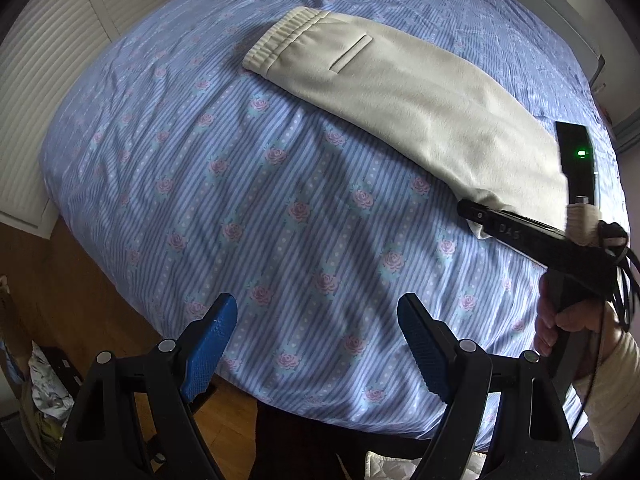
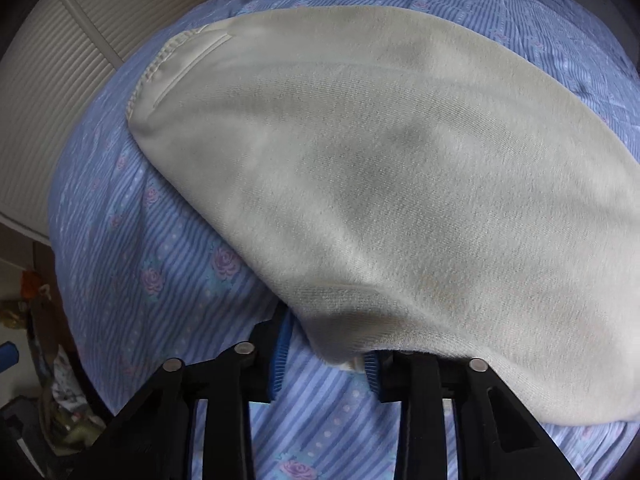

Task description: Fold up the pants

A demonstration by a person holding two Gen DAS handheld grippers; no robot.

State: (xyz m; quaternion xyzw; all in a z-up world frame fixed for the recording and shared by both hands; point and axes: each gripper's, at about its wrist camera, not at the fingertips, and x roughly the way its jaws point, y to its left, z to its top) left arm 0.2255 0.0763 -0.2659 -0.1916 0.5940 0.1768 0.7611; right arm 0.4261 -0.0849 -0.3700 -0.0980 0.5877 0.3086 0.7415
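Note:
Cream pants [image 1: 400,92], folded lengthwise with the ribbed waistband [image 1: 280,36] at the far left, lie across a blue striped bedsheet [image 1: 240,200] printed with roses. My right gripper [image 2: 326,344] is at the leg end of the pants [image 2: 400,180], shut on the bunched cuff. The cloth drapes over its fingertips and hides them. In the left wrist view, one of its black fingers [image 1: 504,230] runs under that leg end, and a hand [image 1: 560,320] holds its handle. My left gripper [image 1: 318,308] hangs open over bare sheet near the bed's front edge, well short of the pants.
Slatted white doors [image 1: 40,80] stand beyond the bed's left side. Wooden floor [image 1: 72,272] shows at lower left, with a heap of clutter [image 1: 44,380] on it. A grey headboard or wall edge [image 1: 560,12] borders the bed at upper right.

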